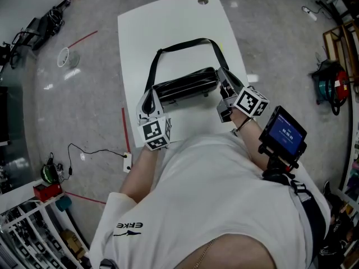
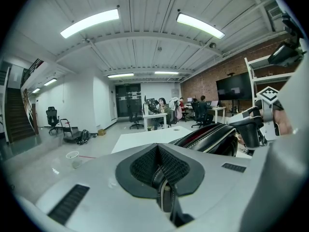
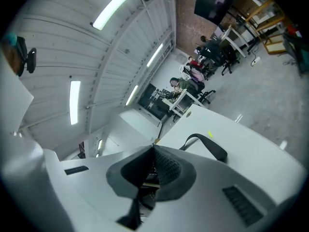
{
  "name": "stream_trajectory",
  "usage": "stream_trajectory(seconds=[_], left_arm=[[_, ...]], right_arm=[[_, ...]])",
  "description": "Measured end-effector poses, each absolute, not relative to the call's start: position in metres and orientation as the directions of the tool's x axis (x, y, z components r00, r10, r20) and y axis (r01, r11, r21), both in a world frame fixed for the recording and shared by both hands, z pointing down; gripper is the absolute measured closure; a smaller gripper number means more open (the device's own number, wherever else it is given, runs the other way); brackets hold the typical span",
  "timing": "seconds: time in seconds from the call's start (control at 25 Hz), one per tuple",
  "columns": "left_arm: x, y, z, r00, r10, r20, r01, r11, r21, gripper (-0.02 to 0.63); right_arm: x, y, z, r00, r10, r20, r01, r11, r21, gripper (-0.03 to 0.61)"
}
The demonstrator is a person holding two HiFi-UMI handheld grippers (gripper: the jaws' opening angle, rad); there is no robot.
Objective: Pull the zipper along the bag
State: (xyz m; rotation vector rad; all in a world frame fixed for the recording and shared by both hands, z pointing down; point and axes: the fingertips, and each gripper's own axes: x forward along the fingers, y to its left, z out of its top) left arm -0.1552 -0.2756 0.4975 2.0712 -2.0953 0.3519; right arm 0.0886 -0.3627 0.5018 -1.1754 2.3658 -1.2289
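A: Where to find the black, glossy, soft-sided shoulder bag (image 1: 185,86)?

B: Near the middle of the white rectangular table (image 1: 168,27), lying flat, with its black webbing strap (image 1: 185,42) looped away toward the far edge.

A: And how to expect it to handle?

B: Probably light and floppy. Likely to buckle and bunch under a pull along the zip unless held taut from one end. Looks slick on the shell too, so better to pinch tabs or hardware than the body itself.

A: Anchored at this point?

B: Seems so. Pinched at its left end by the left gripper (image 1: 147,102), with jaws closed onto a black end tab with a metal ring (image 2: 164,192). Met at its right end by the right gripper (image 1: 225,91), with jaws pressed together on a thin black strip (image 3: 133,210). Judged to be the zip pull, though hard to confirm from here.

A: Which way round?

B: Long axis across the table, left to right in the head view, with the right end angled slightly farther away. Opening apparently on top, with the red-edged zipper (image 2: 208,133) following that same axis. So best to draw the pull straight along that line toward the held end, keeping tension low and level rather than lifting.
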Motion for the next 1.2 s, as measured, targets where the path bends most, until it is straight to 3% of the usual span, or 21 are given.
stream_trajectory(seconds=[0.44,1.2], left_arm=[[-0.130,-0.289,0.510,0.055,-0.955,0.293,-0.998,-0.064,-0.021,0.611],[-0.103,-0.308,0.517,0.138,-0.948,0.288,-0.990,-0.138,0.018,0.611]], right_arm=[[0.102,-0.369,0.506,-0.599,-0.769,0.221,-0.622,0.274,-0.733,0.569],[0.091,-0.370,0.488,-0.602,-0.766,0.228,-0.660,0.315,-0.682,0.569]])
